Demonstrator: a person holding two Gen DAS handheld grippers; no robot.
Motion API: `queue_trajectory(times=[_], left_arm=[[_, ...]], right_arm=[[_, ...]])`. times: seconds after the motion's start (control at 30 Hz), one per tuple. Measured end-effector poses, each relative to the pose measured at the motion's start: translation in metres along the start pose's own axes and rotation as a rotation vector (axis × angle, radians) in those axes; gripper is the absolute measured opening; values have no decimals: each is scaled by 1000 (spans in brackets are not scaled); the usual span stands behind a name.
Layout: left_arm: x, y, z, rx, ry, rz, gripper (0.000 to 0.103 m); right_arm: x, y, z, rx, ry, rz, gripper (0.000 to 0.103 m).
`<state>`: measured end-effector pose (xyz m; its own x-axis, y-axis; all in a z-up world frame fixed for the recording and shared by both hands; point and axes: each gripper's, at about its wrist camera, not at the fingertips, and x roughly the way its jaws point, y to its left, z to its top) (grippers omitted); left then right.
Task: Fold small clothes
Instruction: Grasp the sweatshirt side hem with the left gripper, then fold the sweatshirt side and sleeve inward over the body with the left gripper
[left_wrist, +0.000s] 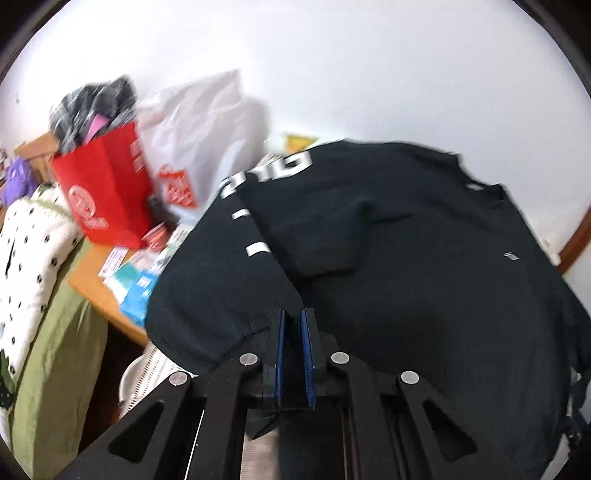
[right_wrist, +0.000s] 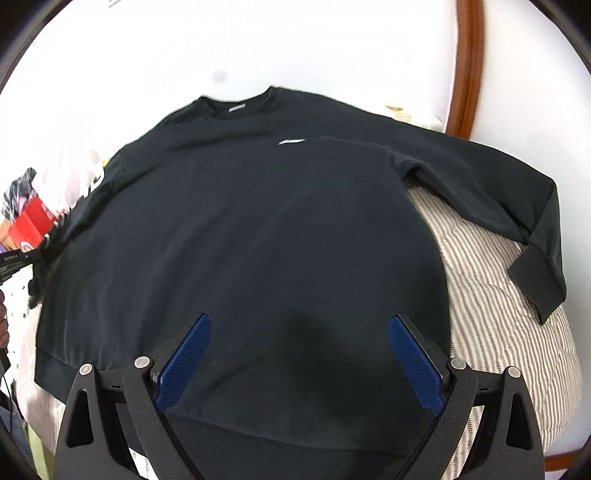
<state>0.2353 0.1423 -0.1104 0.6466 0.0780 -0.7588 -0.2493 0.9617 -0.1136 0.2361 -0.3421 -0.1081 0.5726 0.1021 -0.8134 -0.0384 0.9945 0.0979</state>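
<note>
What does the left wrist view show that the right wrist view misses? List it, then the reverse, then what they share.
Only the left wrist view: the left gripper, jaws shut on the black sweatshirt, plus a white plastic bag and a polka-dot pillow.
Only the right wrist view: the open right gripper, the collar, an outstretched sleeve.
Both: the sweatshirt, striped bedding, red bag.

The sweatshirt lies on the quilt; left of the sweatshirt, a bag stands on a desk.
</note>
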Motion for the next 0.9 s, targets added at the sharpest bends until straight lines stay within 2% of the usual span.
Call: queue_trajectory(times=[0.13,0.33,0.5,0.7,0.83,0.9], left_arm=[[-20,-47,14,41,-24,-88,9],[-25,-133,27,143,-48,-182,9],[-8,-206,28,207,-22,-267,9],[2,-283,6,290,28,-389,9],[12,-314,-11,352,56,-401,9],[16,-323,-19,379,70,-384,10]], right_arm=[[-6,-14,5,5,-31,-22,96],[-10,-55,5,48,-49,-57,96],[-15,-82,-2,93,-50,-55,96],[-16,-102,-16,106,-34,-77,96],[-10,-115,-28,113,-4,-99,96],[-10,-118,-34,117,5,-103,96]])
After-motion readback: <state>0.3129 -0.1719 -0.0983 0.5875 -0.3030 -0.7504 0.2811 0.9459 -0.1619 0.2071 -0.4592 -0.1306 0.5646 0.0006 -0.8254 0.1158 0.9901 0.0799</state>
